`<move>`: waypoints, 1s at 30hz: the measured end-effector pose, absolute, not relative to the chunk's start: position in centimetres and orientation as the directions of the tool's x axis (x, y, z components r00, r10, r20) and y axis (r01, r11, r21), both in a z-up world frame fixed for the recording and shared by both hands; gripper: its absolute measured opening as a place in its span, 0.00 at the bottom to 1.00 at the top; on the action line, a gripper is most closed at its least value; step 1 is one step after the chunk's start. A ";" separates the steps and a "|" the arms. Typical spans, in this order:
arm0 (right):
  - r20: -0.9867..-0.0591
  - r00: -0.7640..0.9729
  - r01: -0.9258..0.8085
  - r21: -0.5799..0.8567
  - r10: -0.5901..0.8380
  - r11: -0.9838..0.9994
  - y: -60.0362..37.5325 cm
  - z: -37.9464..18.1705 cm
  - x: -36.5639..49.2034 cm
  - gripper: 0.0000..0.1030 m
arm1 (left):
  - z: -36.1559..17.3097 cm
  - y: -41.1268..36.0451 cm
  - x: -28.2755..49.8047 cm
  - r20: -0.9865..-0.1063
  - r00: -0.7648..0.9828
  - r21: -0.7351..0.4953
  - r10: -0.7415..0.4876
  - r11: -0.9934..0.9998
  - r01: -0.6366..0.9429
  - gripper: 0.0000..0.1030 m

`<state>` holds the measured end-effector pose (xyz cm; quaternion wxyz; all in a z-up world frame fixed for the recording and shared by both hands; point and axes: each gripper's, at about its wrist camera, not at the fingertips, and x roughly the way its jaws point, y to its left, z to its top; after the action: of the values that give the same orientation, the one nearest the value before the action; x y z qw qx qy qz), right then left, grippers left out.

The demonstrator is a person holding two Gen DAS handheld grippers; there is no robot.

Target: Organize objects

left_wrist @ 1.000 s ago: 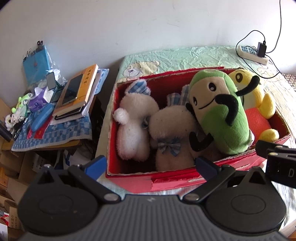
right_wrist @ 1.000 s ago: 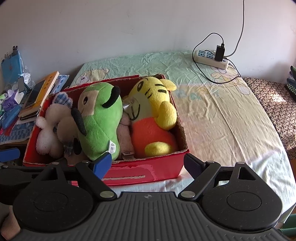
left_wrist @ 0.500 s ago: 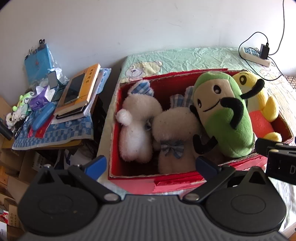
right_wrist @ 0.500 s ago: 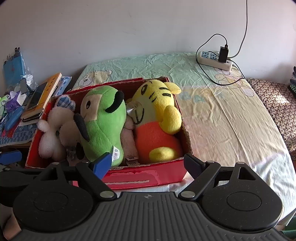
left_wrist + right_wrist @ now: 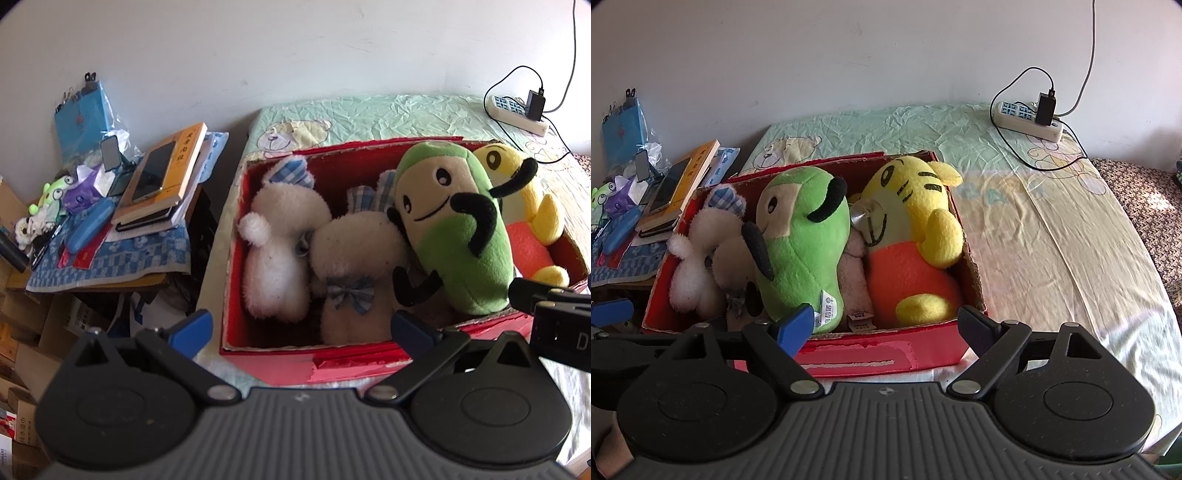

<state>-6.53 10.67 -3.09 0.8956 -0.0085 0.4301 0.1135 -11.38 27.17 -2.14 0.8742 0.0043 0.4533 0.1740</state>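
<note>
My left claw (image 5: 301,328) hangs released just in front of the red cardboard box (image 5: 332,363), its blue-tipped fingers (image 5: 192,326) spread wide and holding nothing. My right claw (image 5: 886,325) is likewise released, its fingers (image 5: 975,326) apart over the box's near wall (image 5: 857,356).

The box sits on the bed (image 5: 1052,236), near the corner of the bear-print sheet. Inside it, from my left to my right: a white fluffy plush rabbit (image 5: 277,243) with checked ears; a cream plush rabbit (image 5: 354,266) with a checked bow, touching the first; a green plush figure (image 5: 801,243) with black arms, leaning over the cream rabbit; a pink plush (image 5: 853,273), mostly hidden between its neighbours; and a yellow-and-orange plush tiger (image 5: 912,243) against the box's right wall. All lie within the box walls.

Beside the bed stands a cluttered desk (image 5: 110,266) draped in a blue checked cloth, carrying a stack of books (image 5: 166,184) with a phone (image 5: 153,171) on top and a blue case (image 5: 90,225). A white power strip (image 5: 1028,120) with a black charger plugged in rests on the far side of the bed.
</note>
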 end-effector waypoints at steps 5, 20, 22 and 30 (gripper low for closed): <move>-0.773 0.602 -0.209 0.089 0.200 0.974 10.3 -3.2 -6.6 0.84 | -2.1 27.0 -11.3 -0.790 0.529 0.168 0.310 0.939 -0.299 1.00; -0.772 0.604 -0.195 0.096 0.197 0.976 9.4 -3.3 -6.4 0.84 | -2.2 26.0 -11.1 -0.786 0.534 0.176 0.310 0.942 -0.287 1.00; -0.772 0.604 -0.193 0.097 0.196 0.976 9.4 -3.3 -6.4 0.84 | -2.2 25.9 -11.0 -0.786 0.535 0.178 0.310 0.942 -0.286 1.00; -0.772 0.604 -0.193 0.097 0.196 0.976 9.3 -3.3 -6.4 0.84 | -2.2 25.7 -11.0 -0.782 0.537 0.182 0.315 0.941 -0.286 1.00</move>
<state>-6.42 9.30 -3.31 0.8957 0.0017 0.4312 0.1086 -10.97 25.71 -2.22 0.8766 0.0162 0.4493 0.1714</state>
